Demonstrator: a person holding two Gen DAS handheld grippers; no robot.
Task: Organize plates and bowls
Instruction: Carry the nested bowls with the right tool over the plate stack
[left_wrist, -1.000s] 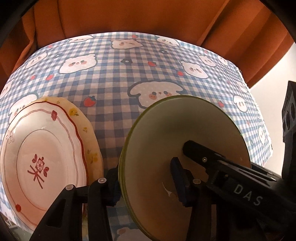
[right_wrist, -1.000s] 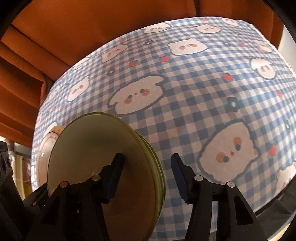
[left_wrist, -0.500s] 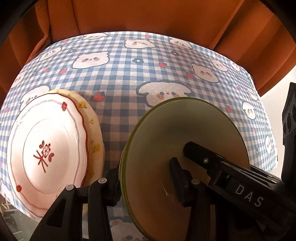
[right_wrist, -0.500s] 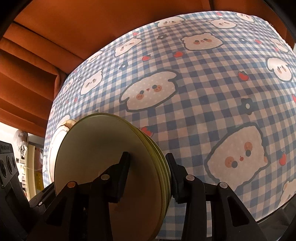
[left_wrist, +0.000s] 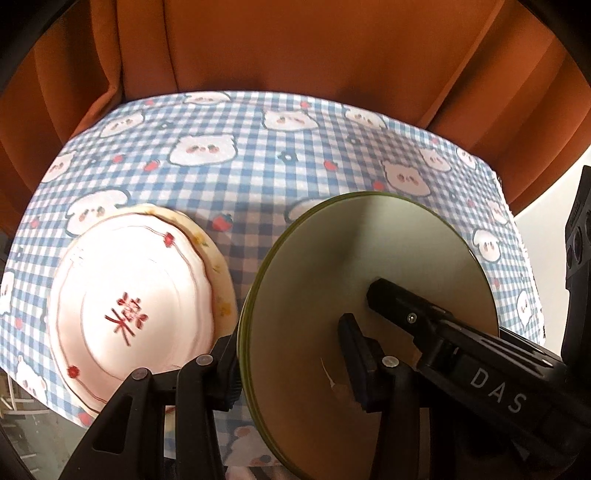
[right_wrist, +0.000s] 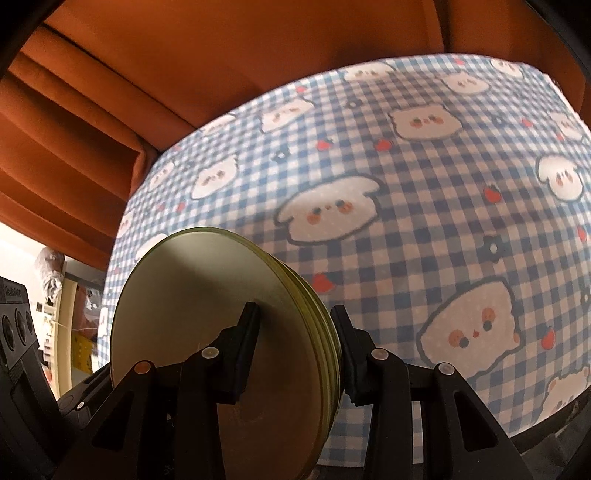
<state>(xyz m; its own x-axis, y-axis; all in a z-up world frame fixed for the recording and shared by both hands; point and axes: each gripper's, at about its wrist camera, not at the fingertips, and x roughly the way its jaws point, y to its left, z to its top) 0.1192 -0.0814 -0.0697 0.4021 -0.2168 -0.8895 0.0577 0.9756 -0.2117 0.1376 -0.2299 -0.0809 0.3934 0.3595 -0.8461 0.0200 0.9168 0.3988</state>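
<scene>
Both grippers have lifted the green plate stack (left_wrist: 369, 280) off the tablecloth (left_wrist: 258, 162); left gripper (left_wrist: 291, 354) and right gripper (right_wrist: 295, 339), its jaws just closed, clamp opposite rims for balance, floral plates (left_wrist: 129, 306) at nine o'clock.

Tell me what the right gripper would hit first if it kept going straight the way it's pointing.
The right gripper, clamped on the stack of green plates, points down at bare checked tablecloth. Probably the plates' far rim meets the cloth first, though depth is unclear.

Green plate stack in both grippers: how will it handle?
The green plate stack looks stiff, probably heavy: several rims show. Its smooth plates may slide apart if tilted. Left gripper and right gripper clamp opposite edges, which should steady it.
</scene>
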